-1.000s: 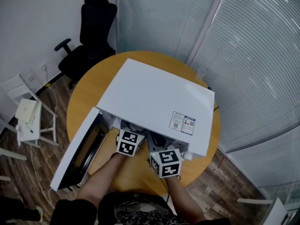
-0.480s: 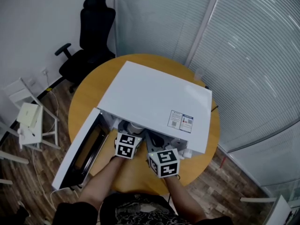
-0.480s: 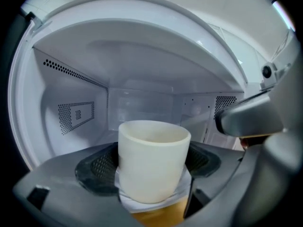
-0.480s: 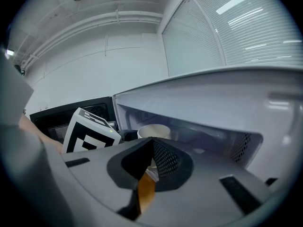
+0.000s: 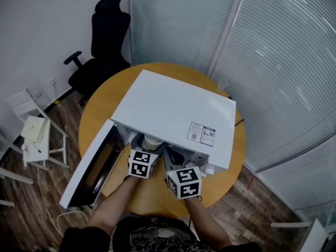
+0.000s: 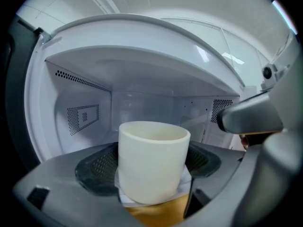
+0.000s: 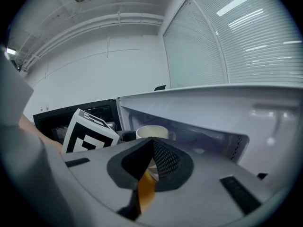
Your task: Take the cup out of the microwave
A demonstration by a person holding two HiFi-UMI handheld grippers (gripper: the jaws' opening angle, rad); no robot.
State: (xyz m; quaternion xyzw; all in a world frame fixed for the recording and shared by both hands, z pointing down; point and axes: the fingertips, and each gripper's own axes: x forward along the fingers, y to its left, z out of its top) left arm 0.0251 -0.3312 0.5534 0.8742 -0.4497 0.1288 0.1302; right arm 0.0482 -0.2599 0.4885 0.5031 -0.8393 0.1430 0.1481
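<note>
Left gripper [image 6: 152, 186] has its jaws clamped on both sides of the white cup [image 6: 151, 155], low on the body, I'd guess so it won't tip. The cup's right at the mouth of the microwave [image 5: 173, 106], which faces the bench's [image 5: 100, 106] near edge, with its door [image 5: 89, 167] swung open on the left. Right gripper [image 7: 150, 167] has its jaws pinched together, empty, waiting just beside, probably as a spare

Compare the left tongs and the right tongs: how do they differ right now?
The left tongs grip the white cup, jaws on either side of it; the right tongs are shut on nothing. The left tongs sit at the open mouth of the microwave; the right tongs hang back beside them. Both point into the microwave.
</note>
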